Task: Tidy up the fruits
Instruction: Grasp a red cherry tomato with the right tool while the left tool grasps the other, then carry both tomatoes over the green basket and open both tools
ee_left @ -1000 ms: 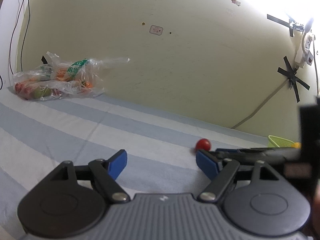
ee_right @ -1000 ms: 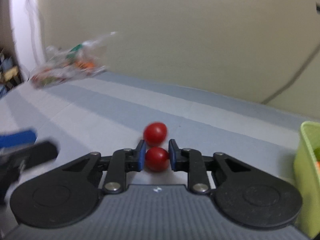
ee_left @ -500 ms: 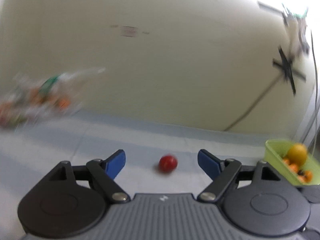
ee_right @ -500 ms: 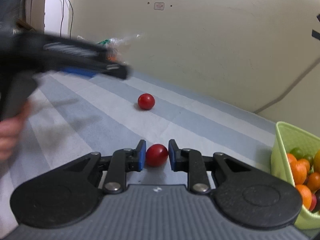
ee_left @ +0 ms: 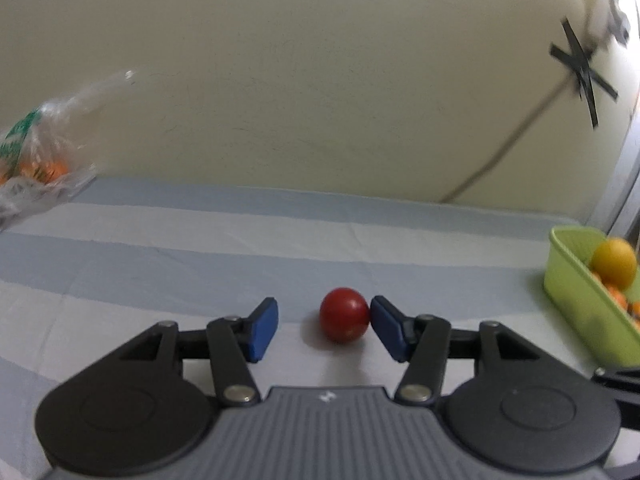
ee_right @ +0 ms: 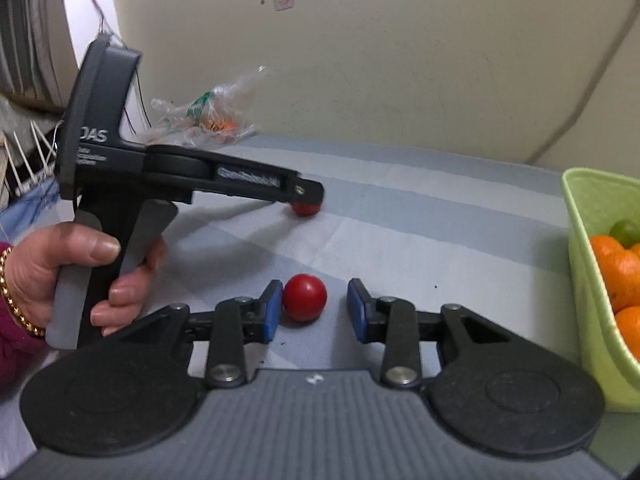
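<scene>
In the left wrist view a red tomato (ee_left: 344,315) lies on the striped cloth between my left gripper's (ee_left: 324,330) open blue pads, touching the right pad. In the right wrist view a second red tomato (ee_right: 305,297) lies between my right gripper's (ee_right: 314,311) open pads, against the left pad. The left gripper's body (ee_right: 192,172) reaches across that view, its tip over the first tomato (ee_right: 306,209). A green basket (ee_right: 592,280) holding oranges stands at the right, also in the left wrist view (ee_left: 580,300).
A clear plastic bag of fruit (ee_right: 208,120) lies at the far left by the wall; it also shows in the left wrist view (ee_left: 36,160). A cable (ee_left: 500,152) runs down the wall. The cloth has blue and white stripes.
My right gripper has opened and let go of its tomato, which now rests on the cloth. My left gripper has swung right and closed in around the other tomato.
</scene>
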Action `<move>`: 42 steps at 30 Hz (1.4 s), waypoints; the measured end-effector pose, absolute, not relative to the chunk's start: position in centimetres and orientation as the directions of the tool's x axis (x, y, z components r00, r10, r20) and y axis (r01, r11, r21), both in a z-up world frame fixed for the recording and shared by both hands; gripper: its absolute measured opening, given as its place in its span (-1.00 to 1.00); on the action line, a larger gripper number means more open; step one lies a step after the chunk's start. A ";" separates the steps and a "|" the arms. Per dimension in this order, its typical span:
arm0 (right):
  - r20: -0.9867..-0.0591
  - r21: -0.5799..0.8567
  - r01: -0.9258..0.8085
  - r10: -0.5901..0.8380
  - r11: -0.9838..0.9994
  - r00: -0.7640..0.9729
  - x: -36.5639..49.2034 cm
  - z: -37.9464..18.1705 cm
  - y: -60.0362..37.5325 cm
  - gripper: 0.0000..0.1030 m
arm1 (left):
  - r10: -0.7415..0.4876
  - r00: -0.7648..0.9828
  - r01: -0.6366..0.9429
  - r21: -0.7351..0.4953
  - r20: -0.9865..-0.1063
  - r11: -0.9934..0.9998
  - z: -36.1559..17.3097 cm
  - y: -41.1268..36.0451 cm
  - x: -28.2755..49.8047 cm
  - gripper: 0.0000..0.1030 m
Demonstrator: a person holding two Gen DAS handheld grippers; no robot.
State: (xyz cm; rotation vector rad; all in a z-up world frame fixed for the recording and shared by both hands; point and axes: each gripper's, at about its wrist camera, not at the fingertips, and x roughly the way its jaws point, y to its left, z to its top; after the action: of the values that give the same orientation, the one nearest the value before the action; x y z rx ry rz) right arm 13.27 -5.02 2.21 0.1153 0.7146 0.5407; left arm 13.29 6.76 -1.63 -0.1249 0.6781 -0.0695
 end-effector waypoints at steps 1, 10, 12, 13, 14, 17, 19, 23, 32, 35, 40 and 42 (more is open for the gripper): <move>-0.593 0.273 -0.435 0.506 0.858 0.626 13.2 2.2 -4.9 -0.31 | -0.097 0.776 0.023 -0.126 -0.624 0.992 -1.6 6.4 13.4 -0.05; -0.568 0.191 -0.429 0.456 0.883 0.685 11.3 3.4 -4.0 -0.51 | -0.128 0.790 0.039 -0.159 -0.599 0.986 -0.4 5.7 11.1 -0.46; -0.545 0.196 -0.417 0.452 0.888 0.706 10.9 3.9 -5.0 -0.51 | -0.146 0.808 0.069 -0.155 -0.571 0.986 0.6 5.4 9.3 -0.46; -0.535 0.201 -0.406 0.447 0.892 0.717 10.4 4.1 -5.5 -0.51 | -0.161 0.813 0.085 -0.159 -0.559 0.984 1.1 5.3 8.3 -0.46; -0.526 0.207 -0.394 0.442 0.895 0.727 9.8 4.3 -6.1 -0.51 | -0.182 0.813 0.099 -0.176 -0.553 0.979 1.4 5.1 7.4 -0.46; -0.492 0.211 -0.350 0.409 0.913 0.769 7.9 4.7 -8.1 -0.51 | -0.262 0.803 0.158 -0.233 -0.535 0.960 2.3 3.6 6.0 -0.46; -0.459 0.206 -0.296 0.360 0.933 0.812 6.7 5.2 -10.0 -0.51 | -0.308 0.798 0.208 -0.243 -0.518 0.947 3.1 2.0 5.2 -0.46; -0.391 0.197 -0.163 0.230 0.967 0.891 5.8 5.9 -14.1 -0.51 | -0.394 0.782 0.311 -0.245 -0.484 0.918 4.8 -2.2 5.9 -0.46; -0.405 0.172 -0.004 0.074 0.985 0.911 9.7 3.9 -20.6 -0.48 | -0.441 0.720 0.384 -0.222 -0.536 0.896 4.0 -10.6 10.6 -0.45; -0.421 0.193 0.014 0.070 0.981 0.904 9.8 3.3 -21.4 -0.47 | -0.439 0.698 0.384 -0.221 -0.566 0.897 3.0 -12.3 12.0 -0.45; -0.430 0.295 0.041 0.095 0.955 0.898 9.5 3.3 -23.4 -0.27 | -0.449 0.673 0.379 -0.247 -0.588 0.892 2.2 -14.3 13.5 -0.43; -0.403 0.347 0.063 0.088 0.936 0.911 9.0 3.5 -24.4 -0.20 | -0.449 0.675 0.371 -0.256 -0.586 0.893 2.3 -14.3 13.5 -0.42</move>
State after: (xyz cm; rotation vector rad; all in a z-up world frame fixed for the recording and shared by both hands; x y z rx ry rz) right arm 9.03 -24.41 3.48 0.3628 0.4278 0.0134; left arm 13.52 -14.27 2.30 -0.1195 0.6903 -0.4622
